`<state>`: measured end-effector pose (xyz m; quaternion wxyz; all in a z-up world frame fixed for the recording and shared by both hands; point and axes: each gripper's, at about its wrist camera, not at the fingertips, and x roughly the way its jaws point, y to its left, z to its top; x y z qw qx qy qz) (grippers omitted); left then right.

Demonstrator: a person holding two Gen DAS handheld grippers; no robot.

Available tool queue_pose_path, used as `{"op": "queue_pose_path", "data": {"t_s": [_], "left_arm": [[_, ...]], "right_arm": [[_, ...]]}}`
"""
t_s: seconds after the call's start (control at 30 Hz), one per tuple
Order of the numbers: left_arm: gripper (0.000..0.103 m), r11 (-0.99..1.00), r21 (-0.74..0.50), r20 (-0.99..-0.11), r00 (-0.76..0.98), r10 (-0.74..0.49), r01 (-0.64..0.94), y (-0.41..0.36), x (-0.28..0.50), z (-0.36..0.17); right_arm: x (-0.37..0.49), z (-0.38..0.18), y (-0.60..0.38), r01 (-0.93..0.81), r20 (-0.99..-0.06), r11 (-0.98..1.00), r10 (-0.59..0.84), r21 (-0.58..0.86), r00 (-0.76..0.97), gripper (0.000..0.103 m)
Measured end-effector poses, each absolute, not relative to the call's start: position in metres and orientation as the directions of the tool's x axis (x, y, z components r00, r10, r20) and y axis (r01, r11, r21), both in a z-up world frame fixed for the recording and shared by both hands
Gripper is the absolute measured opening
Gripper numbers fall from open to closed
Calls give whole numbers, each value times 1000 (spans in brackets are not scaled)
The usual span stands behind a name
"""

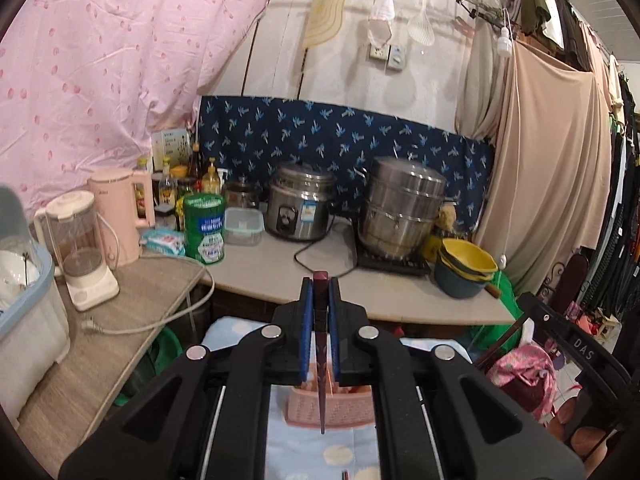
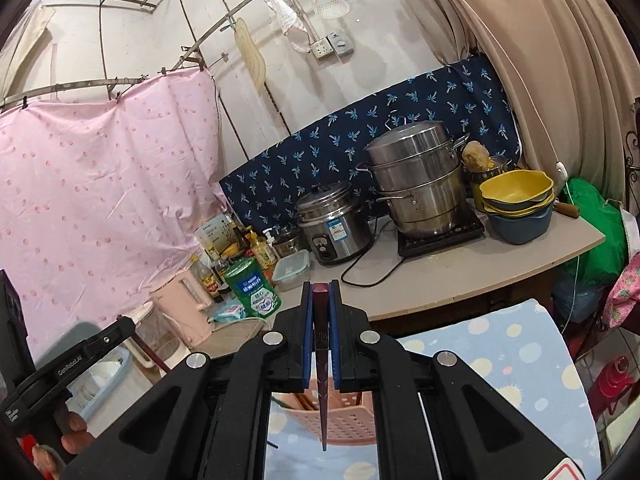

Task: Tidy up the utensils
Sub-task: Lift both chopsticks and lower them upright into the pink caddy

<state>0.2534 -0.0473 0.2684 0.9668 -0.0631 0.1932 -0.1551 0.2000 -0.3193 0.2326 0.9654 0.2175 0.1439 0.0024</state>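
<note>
Two chopsticks, one clenched in left tool (image 1: 320, 312) and one in right tool (image 2: 320, 312), tips hanging above pink holder (image 1: 330, 410) below; thin, stiff, light, probably slippery, best gripped near thick end.

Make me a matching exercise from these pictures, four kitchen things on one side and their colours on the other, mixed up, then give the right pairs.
Things:
1. kettle
2. can
3. top bowl
4. steamer pot

Colours:
A. yellow
B. silver
C. pink
D. green

Pairs: 1-C, 2-D, 3-A, 4-B
</note>
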Motion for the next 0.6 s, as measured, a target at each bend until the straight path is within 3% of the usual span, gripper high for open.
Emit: {"op": "queue_pose_path", "data": {"t_s": [0.13,0.3,0.6], "left_arm": [[7,957,-137,-311,906,-286,255,-61,275,275],[7,955,-138,-317,901,-295,264,-75,300,269],[7,958,-142,-414,865,-285,248,-88,335,216]], "right_arm": [[231,235,-326,87,-271,893,40,442,962,7],[263,226,-335,132,-279,875,4,467,960,7],[302,174,-338,164,-393,876,31,454,919,7]]}}
